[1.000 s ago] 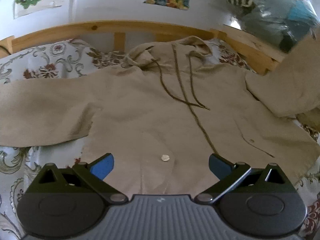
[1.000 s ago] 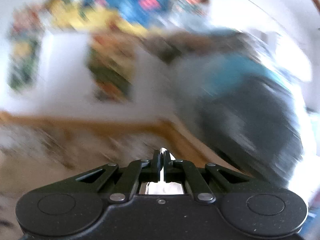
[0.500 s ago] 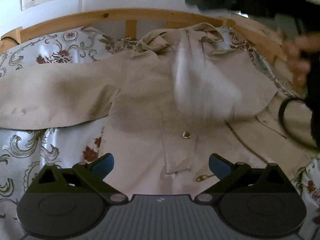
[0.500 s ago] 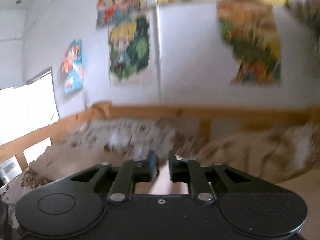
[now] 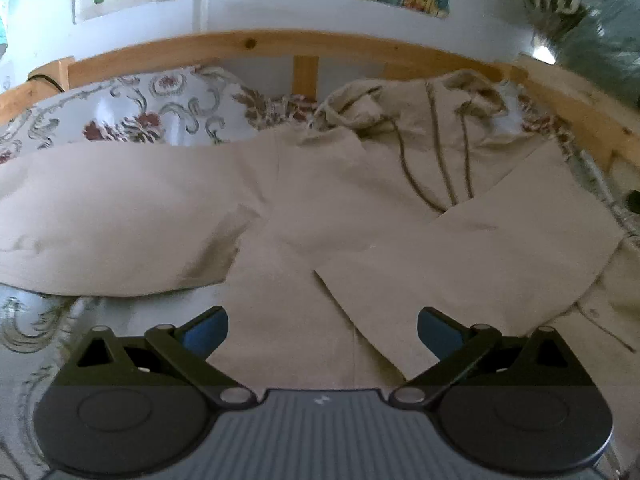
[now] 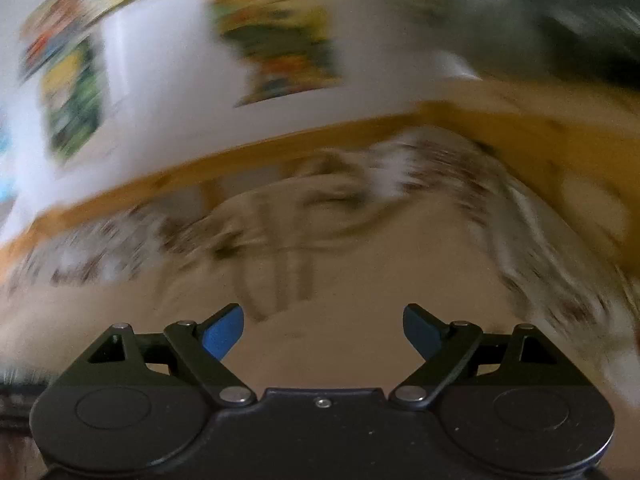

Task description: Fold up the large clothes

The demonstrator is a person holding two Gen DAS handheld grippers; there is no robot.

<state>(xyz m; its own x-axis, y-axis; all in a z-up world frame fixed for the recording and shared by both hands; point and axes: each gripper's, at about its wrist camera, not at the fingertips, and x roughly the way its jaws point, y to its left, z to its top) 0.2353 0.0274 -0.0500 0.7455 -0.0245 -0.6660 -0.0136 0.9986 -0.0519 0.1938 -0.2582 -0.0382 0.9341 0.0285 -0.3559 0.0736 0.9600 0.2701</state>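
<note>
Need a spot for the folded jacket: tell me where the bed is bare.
Bare bedspread shows between the headboard and the jacket's outstretched sleeve, plus a strip below that sleeve. The jacket covers the middle and right.

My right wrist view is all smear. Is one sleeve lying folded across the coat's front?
Observer: Yes. In the left wrist view the folded sleeve lies diagonally across the front of the beige coat, cuff toward the hem.
Operator: And the second one?
Observer: The other sleeve lies spread flat, out over the floral bedcover, not yet folded.
Operator: Is the left gripper holding cloth?
Observer: No. The left gripper is open, with nothing pinched between its pads.
</note>
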